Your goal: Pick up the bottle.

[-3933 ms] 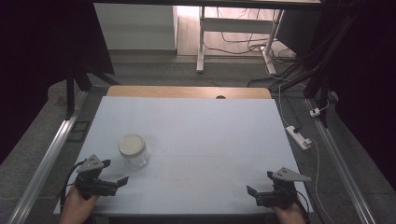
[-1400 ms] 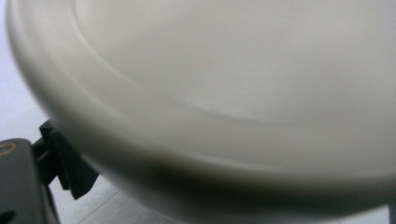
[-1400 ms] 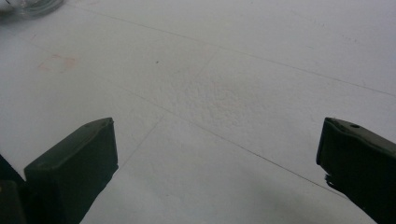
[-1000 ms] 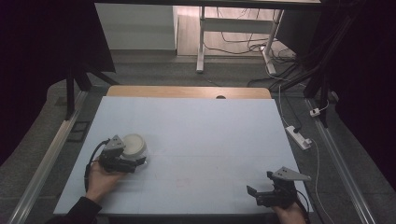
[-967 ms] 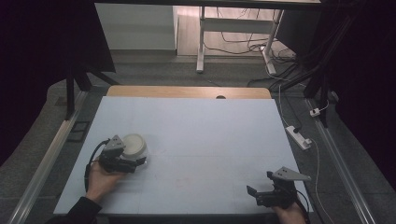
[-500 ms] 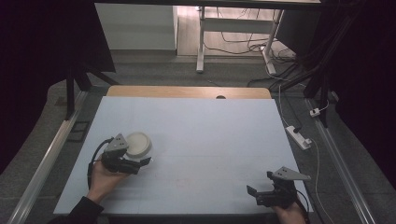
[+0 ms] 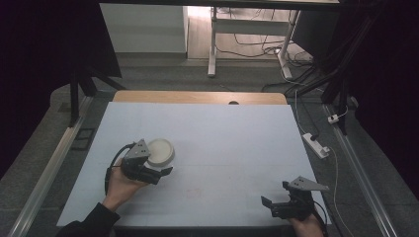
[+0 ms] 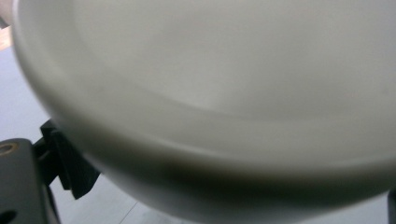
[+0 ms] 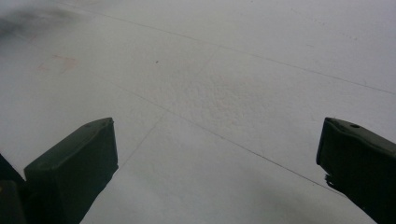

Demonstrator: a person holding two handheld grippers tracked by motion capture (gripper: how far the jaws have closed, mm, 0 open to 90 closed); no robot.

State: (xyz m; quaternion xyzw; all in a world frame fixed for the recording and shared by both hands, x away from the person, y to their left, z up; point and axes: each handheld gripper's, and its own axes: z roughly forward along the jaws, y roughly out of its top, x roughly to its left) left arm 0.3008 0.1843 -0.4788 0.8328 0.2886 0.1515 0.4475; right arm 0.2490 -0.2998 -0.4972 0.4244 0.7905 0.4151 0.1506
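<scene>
Item: white-lidded jar [image 7: 160, 152], table [image 7: 237, 143] 9 o'clock. Likely light, rigid, smooth, slippery; grip body below lid. Left gripper [image 7: 157, 173] against jar, closure unclear. Right gripper [image 7: 271, 205] wide open, empty.

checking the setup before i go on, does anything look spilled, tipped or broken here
Nothing stands out. The white-lidded jar shows no spill or damage, with the left gripper around it. The right gripper rests open near the table's front edge.
</scene>
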